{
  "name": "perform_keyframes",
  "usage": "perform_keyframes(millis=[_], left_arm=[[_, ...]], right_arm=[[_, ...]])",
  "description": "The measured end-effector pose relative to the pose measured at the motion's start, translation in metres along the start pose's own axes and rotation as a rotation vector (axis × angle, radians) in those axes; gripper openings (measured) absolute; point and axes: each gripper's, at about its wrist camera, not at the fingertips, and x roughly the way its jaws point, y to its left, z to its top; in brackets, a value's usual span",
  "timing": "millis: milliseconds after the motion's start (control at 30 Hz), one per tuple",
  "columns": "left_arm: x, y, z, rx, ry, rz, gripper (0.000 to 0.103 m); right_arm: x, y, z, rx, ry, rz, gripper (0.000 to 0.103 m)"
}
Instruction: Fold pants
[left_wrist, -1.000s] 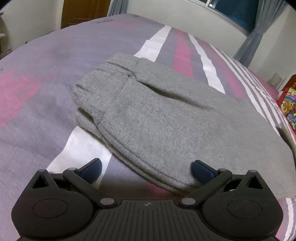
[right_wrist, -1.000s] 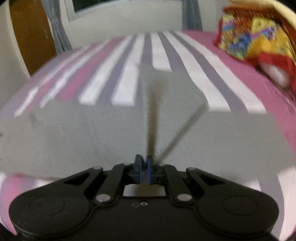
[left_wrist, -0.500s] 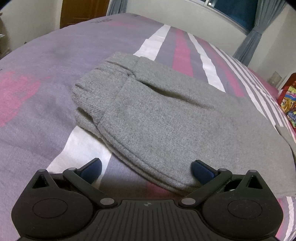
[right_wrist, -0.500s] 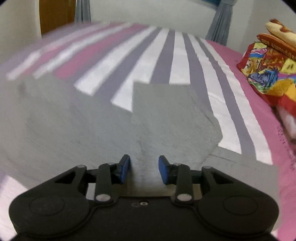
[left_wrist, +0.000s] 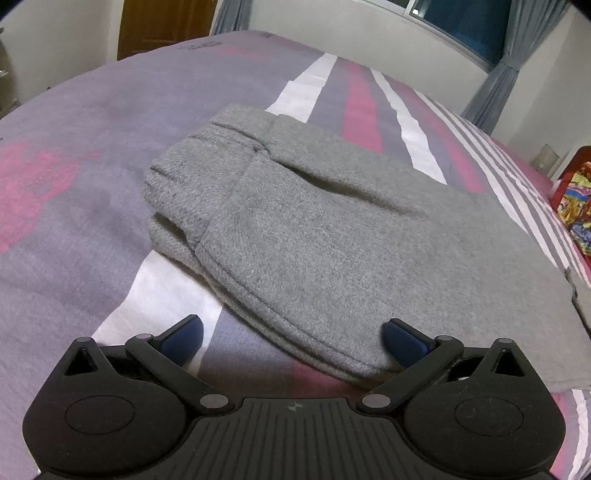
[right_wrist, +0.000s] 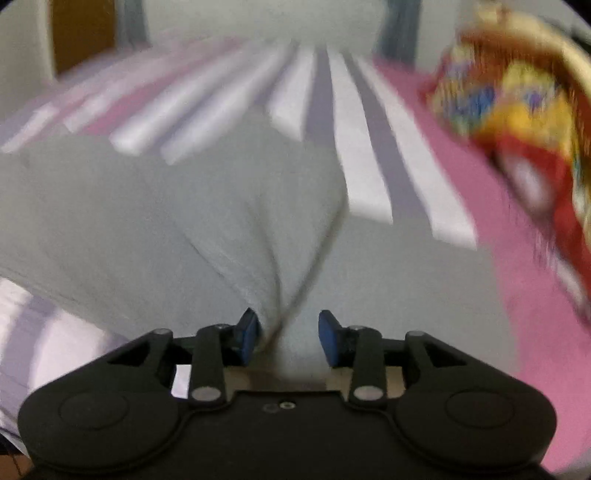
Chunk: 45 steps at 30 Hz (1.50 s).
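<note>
Pants (left_wrist: 317, 236), grey knit sweatpants already doubled over, lie on the striped bedspread (left_wrist: 74, 206) with their long axis running from about ten o'clock to four o'clock in the left wrist view. The elastic waistband (left_wrist: 207, 155) sits at the ten o'clock end and the cloth trails off past the frame edge at four o'clock. The left gripper (left_wrist: 291, 339) waits at the near hem with its jaws spread wide and nothing pinched; the hem's rounded edge lies between the two blue pads, the right pad (left_wrist: 402, 341) resting against or just beside the cloth, the left pad (left_wrist: 183, 338) over bare bedding.

In the right wrist view, which is blurred, the right gripper (right_wrist: 288, 338) points down at the other end of the garment. Its jaws have just been opening: they now stand partly apart, a raised ridge of grey cloth (right_wrist: 273, 266) running from twelve o'clock down into the gap. That ridge brushes the left pad (right_wrist: 247, 334), while the right pad stands clear of it, so the cloth appears released rather than gripped. A bright patterned bundle (right_wrist: 517, 110), probably a blanket or pillow, lies at two o'clock, well apart from the pants.

The coming fold likely turns on that axis: the right hand is nearer the loose leg end, the left hand nearer the hem, so a fresh pinch seems needed before carrying the far end toward the waistband
</note>
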Motion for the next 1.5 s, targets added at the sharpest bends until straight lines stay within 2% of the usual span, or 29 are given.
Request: perform_keyframes(millis=[100, 200, 300, 367, 400, 433, 467, 567, 633, 700, 800, 867, 1000, 1067, 1167, 1233, 1267, 1333, 1500], left_arm=[[-0.001, 0.0, 0.0, -0.003, 0.0, 0.007, 0.103], [-0.003, 0.001, 0.001, -0.003, 0.003, 0.003, 0.103], [-0.003, 0.002, 0.001, -0.003, 0.007, 0.0, 0.103], [-0.004, 0.002, 0.002, -0.002, 0.008, 0.0, 0.103], [-0.004, 0.002, 0.002, -0.002, 0.008, -0.002, 0.103], [-0.004, 0.002, 0.002, 0.0, 0.008, -0.003, 0.103], [-0.004, 0.003, 0.001, 0.002, 0.007, -0.006, 0.103], [-0.004, 0.002, 0.0, 0.012, 0.008, -0.008, 0.103], [-0.005, 0.002, 0.0, 0.017, 0.01, -0.013, 0.103], [-0.005, 0.003, -0.001, 0.017, 0.01, -0.017, 0.103], [-0.005, 0.003, -0.001, 0.018, 0.009, -0.016, 0.103], [-0.005, 0.002, -0.001, 0.019, 0.009, -0.014, 0.103], [-0.004, 0.002, 0.0, 0.022, 0.017, -0.013, 0.103], [-0.004, 0.001, 0.002, 0.022, 0.023, -0.013, 0.103], [-0.003, 0.001, 0.005, 0.022, 0.027, -0.01, 0.103], [-0.002, 0.0, 0.005, 0.022, 0.025, -0.007, 0.103], [-0.002, 0.0, 0.005, 0.022, 0.024, -0.007, 0.103], [-0.001, 0.001, 0.005, 0.023, 0.022, -0.01, 0.103], [-0.001, 0.002, 0.004, 0.024, 0.019, -0.013, 0.103]], right_arm=[[0.004, 0.031, 0.017, -0.165, -0.054, 0.01, 0.035], [0.037, 0.067, 0.03, -0.366, -0.028, -0.016, 0.035], [0.072, 0.088, 0.037, -0.49, 0.021, -0.027, 0.035], [0.086, 0.098, 0.038, -0.561, 0.038, -0.077, 0.032], [0.089, 0.096, 0.04, -0.567, 0.035, -0.076, 0.02], [0.089, 0.092, 0.045, -0.53, 0.039, -0.068, 0.006], [0.085, 0.081, 0.049, -0.466, 0.031, -0.061, 0.005], [0.053, 0.045, 0.06, -0.273, -0.094, -0.085, 0.005], [0.026, 0.007, 0.063, -0.088, -0.176, -0.092, 0.005], [-0.004, -0.037, 0.055, 0.139, -0.238, -0.057, 0.005], [-0.035, -0.099, 0.023, 0.453, -0.298, -0.025, 0.005], [-0.043, -0.134, -0.012, 0.642, -0.311, 0.007, 0.005], [-0.008, -0.171, -0.082, 0.919, -0.191, 0.076, 0.005], [0.017, -0.175, -0.105, 0.992, -0.107, 0.094, 0.005], [0.015, -0.176, -0.12, 1.073, -0.156, 0.136, 0.007], [0.014, -0.181, -0.121, 1.118, -0.175, 0.138, 0.019], [0.015, -0.184, -0.123, 1.138, -0.174, 0.148, 0.019], [0.016, -0.186, -0.123, 1.147, -0.161, 0.133, 0.005], [-0.013, -0.179, -0.104, 1.015, -0.246, 0.099, 0.004]])
